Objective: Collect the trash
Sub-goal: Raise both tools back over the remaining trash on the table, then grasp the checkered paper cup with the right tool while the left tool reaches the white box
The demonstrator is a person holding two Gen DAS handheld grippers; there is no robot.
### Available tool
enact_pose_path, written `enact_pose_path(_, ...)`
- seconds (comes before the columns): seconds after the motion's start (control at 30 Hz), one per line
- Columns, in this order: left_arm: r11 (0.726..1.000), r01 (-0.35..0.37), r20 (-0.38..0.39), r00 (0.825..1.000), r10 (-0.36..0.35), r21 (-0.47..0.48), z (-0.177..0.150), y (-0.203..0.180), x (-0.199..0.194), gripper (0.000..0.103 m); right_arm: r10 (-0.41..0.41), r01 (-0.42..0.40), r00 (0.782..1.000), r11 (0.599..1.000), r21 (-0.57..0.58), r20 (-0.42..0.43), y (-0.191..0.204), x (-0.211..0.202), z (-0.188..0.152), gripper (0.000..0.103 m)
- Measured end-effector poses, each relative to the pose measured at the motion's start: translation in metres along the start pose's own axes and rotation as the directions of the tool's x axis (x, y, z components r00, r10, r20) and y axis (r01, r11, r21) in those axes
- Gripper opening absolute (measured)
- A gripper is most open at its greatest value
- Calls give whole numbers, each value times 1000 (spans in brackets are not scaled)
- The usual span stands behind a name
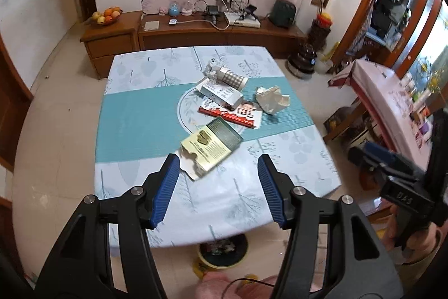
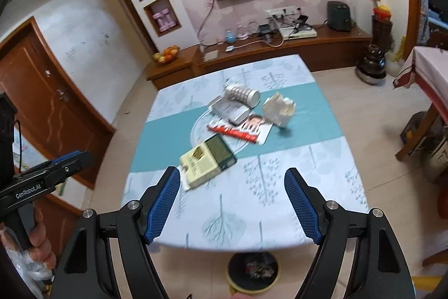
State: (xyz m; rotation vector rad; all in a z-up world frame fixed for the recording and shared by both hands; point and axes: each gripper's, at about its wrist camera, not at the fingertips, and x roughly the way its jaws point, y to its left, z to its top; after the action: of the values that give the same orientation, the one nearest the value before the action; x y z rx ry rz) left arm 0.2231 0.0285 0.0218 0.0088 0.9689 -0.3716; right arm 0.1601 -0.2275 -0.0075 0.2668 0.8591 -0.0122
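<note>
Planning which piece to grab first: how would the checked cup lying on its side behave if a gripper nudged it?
The checked cup lies on its side, so it would probably roll. It looks like paper: likely light and crushable.

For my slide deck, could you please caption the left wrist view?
Open left gripper above a table strewn with trash, the green-and-yellow box nearest its fingers.

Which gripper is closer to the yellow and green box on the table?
Left, though only by a little. The left gripper hangs open just short of the yellow and green box, not touching. The right gripper is open too, slightly farther back and to the right.
</note>
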Motion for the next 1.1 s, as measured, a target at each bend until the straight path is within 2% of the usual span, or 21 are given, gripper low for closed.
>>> enact_pose_path(0.1, 1000, 9, -29, 1000, -8, 17, 20, 6, 25, 55, -53, 53, 999, 998, -28, 3, 9, 18, 19, 79)
enact_pose_path(0.33, 1000, 19, -92, 996, -18, 2, 63, 7, 87, 55, -95, 90, 995, 985, -145, -26, 21, 61, 68, 79)
enact_pose_path(0.43, 999, 13, -109, 994, -17, -38, 84, 11, 116, 55, -85, 72, 995, 972, -224, -48, 23, 91, 99, 79)
enact_pose_path(0.5, 997, -17, -116, 993, 8, -75, 98, 16, 135, 55, -81, 61, 994, 962, -268, -66, 21, 116, 121, 79)
enact_pose_path(0.63, 982, -60, -153, 988, 33, -177, 120, 27, 171, 55, -31, -25, 987, 939, -342, -159, 14, 187, 169, 79)
enact_pose_path(0.7, 971, -81, -172, 984, 42, -226, 129, 31, 191, 55, -14, -72, 977, 918, -389, -215, 10, 229, 190, 79)
enact_pose_path(0.87, 944, -143, -210, 974, 82, -297, 146, 34, 241, 55, -29, -135, 947, 867, -479, -320, 4, 331, 218, 79)
enact_pose_path(1.0, 927, -171, -250, 964, 87, -334, 151, 32, 282, 55, -44, -178, 918, 843, -507, -395, -3, 406, 222, 79)
enact_pose_path(1.1, 920, -185, -284, 955, 85, -347, 152, 30, 310, 55, -44, -203, 897, 843, -499, -440, -8, 443, 216, 79)
